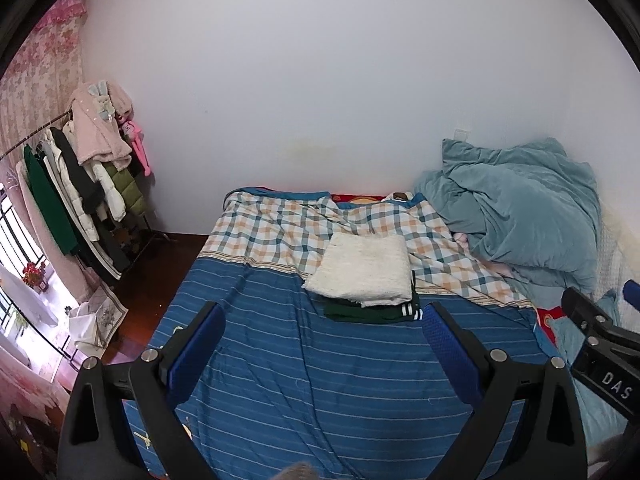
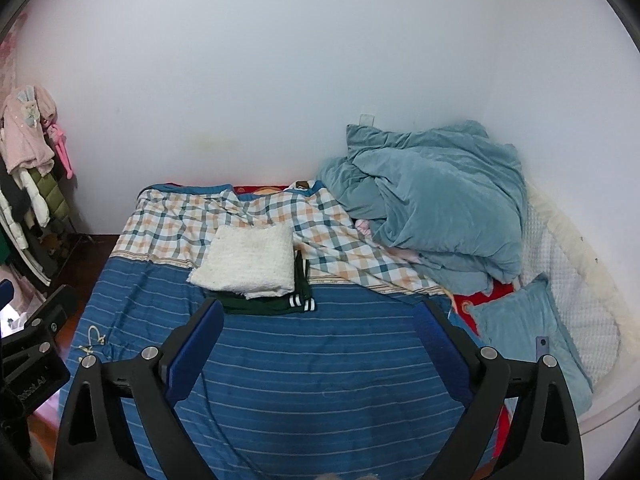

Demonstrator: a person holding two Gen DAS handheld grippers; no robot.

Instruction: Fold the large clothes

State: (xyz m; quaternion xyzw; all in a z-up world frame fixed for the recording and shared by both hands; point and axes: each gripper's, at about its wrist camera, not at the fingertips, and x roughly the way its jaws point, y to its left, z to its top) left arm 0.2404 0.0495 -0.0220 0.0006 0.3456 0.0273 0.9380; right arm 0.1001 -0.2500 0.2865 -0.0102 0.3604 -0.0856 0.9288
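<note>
Both claws, left claw (image 1: 322,330) and right claw (image 2: 318,326), hang wide and empty above the bed (image 2: 320,380), likely because the folded white knit (image 1: 366,274) already sits stacked on the folded dark green garment (image 1: 372,312), mid-bed, far from the claws.

right gripper (image 2: 320,320) spread empty, white folded garment (image 2: 245,262) on bed (image 2: 320,380)

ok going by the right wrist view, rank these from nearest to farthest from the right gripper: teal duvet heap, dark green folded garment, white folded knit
1. Dark green folded garment: just ahead of the right gripper, bottom of the stack.
2. White folded knit: on top of it, slightly farther back.
3. Teal duvet heap: far right, against the wall.
</note>
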